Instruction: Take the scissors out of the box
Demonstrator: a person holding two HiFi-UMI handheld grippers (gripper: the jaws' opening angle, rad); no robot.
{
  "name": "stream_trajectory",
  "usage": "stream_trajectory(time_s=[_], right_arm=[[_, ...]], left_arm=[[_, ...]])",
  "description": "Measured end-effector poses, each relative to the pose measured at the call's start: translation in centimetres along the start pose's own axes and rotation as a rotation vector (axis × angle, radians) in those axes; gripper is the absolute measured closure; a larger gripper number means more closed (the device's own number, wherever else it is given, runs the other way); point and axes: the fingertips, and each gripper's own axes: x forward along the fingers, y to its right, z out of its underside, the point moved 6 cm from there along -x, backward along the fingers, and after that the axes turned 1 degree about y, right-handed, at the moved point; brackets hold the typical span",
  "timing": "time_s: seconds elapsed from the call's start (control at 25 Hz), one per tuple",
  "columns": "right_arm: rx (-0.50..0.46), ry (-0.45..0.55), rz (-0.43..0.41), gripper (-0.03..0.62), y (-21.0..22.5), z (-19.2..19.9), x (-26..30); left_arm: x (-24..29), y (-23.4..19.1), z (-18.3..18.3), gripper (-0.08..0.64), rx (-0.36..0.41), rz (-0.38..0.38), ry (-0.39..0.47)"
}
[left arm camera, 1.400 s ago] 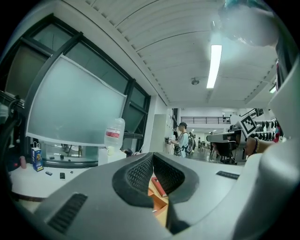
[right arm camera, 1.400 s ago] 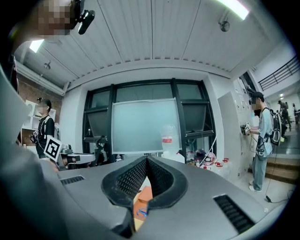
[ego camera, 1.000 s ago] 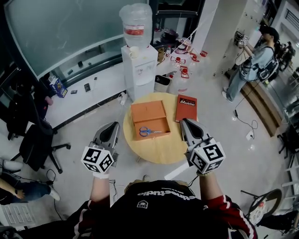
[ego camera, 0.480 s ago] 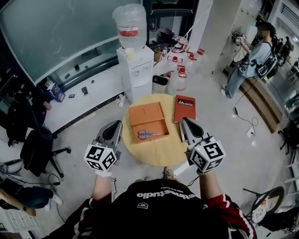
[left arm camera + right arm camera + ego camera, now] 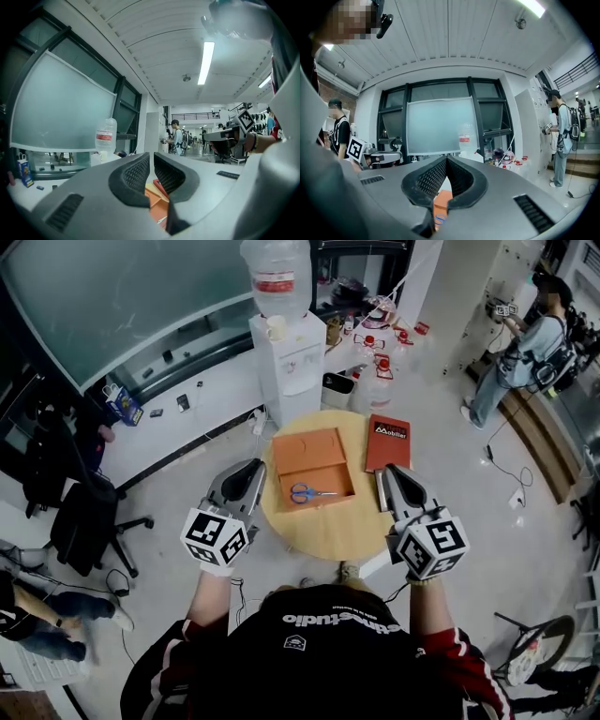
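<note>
Blue-handled scissors [image 5: 312, 492] lie in the base of an open orange box [image 5: 323, 481] on a round wooden table [image 5: 328, 531]; the box's lid [image 5: 306, 448] lies flat behind it. My left gripper [image 5: 255, 471] hovers at the table's left edge, beside the box. My right gripper [image 5: 388, 474] hovers to the right of the box. Both are above the table, shut and holding nothing. In the right gripper view the gripper [image 5: 446, 159] shows the box [image 5: 443, 199] and a scissor handle [image 5: 439, 218] below its jaws. In the left gripper view the gripper [image 5: 151, 157] has the box [image 5: 154, 194] below it.
A red book [image 5: 387, 442] lies on the table right of the box. A water dispenser [image 5: 286, 362] stands behind the table. An office chair [image 5: 89, 521] is at the left, a standing person [image 5: 525, 352] at the far right, a bicycle wheel [image 5: 530, 657] at the lower right.
Both grippers have come slightly forward toward the table and box, and the head view has shifted with them. Their jaws stay shut.
</note>
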Motion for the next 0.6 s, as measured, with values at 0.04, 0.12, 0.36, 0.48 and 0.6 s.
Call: stream_trajectory(time_s=[0.04,0.12,0.36,0.48,0.6], right_arm=[[0.000,-0.003,-0.004,0.566,-0.2,0.1,0.2],[-0.001,-0.008,-0.010,0.566,-0.4,0.3,0.4],[0.008,-0.014,-0.024,0.565,-0.2,0.9,0.8],[0.013,-0.022,-0.025,0.566,0.2,1.1,1.2],[0.030,-0.009,-0.042,0.566,0.3,1.2,1.7]], left_arm=[[0.0,-0.1,0.1,0.529,0.010,0.001,-0.005],[0.1,-0.1,0.3,0.472,0.023,0.010,-0.016],[0.9,-0.1,1.2,0.460,0.126,0.047,-0.063],[2.1,-0.5,1.8,0.460,0.178,0.084,-0.093],[3.4,-1.0,3.0,0.460,0.220,0.118,-0.131]])
